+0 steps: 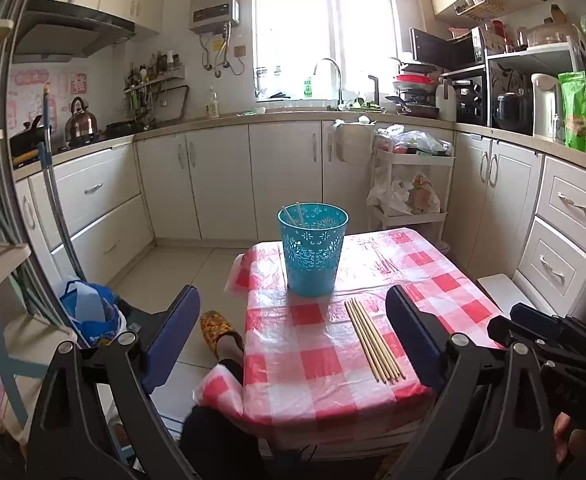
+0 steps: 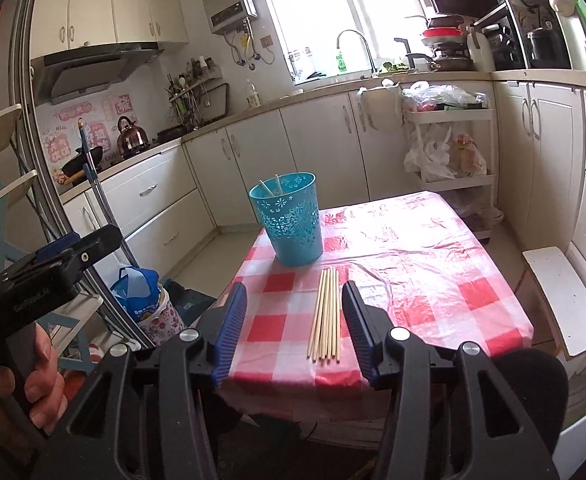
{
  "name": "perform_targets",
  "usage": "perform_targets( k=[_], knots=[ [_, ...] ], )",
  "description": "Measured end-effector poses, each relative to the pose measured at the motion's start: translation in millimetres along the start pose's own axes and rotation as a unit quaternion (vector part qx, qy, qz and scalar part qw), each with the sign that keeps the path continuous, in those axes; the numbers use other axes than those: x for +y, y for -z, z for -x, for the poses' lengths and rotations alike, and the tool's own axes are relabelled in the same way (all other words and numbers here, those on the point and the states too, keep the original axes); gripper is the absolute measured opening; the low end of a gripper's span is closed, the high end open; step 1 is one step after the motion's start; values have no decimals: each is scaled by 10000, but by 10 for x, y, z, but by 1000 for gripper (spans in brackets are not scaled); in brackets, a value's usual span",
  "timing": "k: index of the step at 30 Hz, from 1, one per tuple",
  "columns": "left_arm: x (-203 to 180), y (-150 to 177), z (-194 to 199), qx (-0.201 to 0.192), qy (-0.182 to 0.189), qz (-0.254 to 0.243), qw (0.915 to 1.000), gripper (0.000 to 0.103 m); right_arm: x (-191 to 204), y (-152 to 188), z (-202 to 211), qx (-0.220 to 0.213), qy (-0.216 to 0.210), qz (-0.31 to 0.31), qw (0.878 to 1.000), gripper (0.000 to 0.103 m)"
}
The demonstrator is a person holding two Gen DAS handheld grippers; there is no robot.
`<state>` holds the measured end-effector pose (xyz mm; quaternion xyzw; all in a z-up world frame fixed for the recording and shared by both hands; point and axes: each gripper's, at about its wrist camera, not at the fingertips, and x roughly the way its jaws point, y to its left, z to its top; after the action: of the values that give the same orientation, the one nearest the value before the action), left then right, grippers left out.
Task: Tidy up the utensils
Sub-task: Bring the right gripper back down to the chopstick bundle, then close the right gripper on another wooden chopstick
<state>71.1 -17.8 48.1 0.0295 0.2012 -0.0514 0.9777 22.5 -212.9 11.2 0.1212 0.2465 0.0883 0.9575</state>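
Jaws of both grippers spread wide, holding nothing. Right gripper (image 2: 295,328) framing the near ends of loose chopsticks (image 2: 327,314) on the checked tablecloth (image 2: 433,280); left gripper (image 1: 293,340) wider, chopsticks toward its right finger. Teal basket (image 2: 291,220) beyond, two chopsticks (image 2: 271,186) inside. Left view alone: slippered foot (image 1: 219,330); right view alone: white stool (image 2: 565,300).

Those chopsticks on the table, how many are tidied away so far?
Two chopsticks already stand in the blue basket. Nothing is in hand: the left gripper and right gripper are both open and empty. A bundle of chopsticks on the checked tablecloth is left.
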Motion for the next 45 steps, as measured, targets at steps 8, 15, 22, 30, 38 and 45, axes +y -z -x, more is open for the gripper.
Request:
perform_targets(
  k=[8, 15, 22, 30, 38, 45],
  knots=[
    [114, 126, -100, 193, 57, 172, 9996, 95, -19, 16, -218, 266, 150, 66, 9995, 56],
    [136, 230, -369, 461, 88, 335, 9983, 95, -197, 125, -664, 763, 264, 52, 9967, 31],
    [142, 364, -700, 840, 122, 449, 9954, 95, -486, 222, -1326, 1381, 428, -97, 9895, 31],
    [154, 571, -1128, 1296, 134, 539, 9900, 95, -648, 269, -2107, 1864, 534, -102, 9810, 28],
    [101, 692, -1490, 1612, 168, 537, 9853, 95, -675, 297, -2567, 2102, 541, 75, 9761, 18],
    [-28, 739, -1868, 1859, 291, 560, 9805, 95, -638, 258, -2742, 2190, 476, 294, 9741, 18]
  ],
)
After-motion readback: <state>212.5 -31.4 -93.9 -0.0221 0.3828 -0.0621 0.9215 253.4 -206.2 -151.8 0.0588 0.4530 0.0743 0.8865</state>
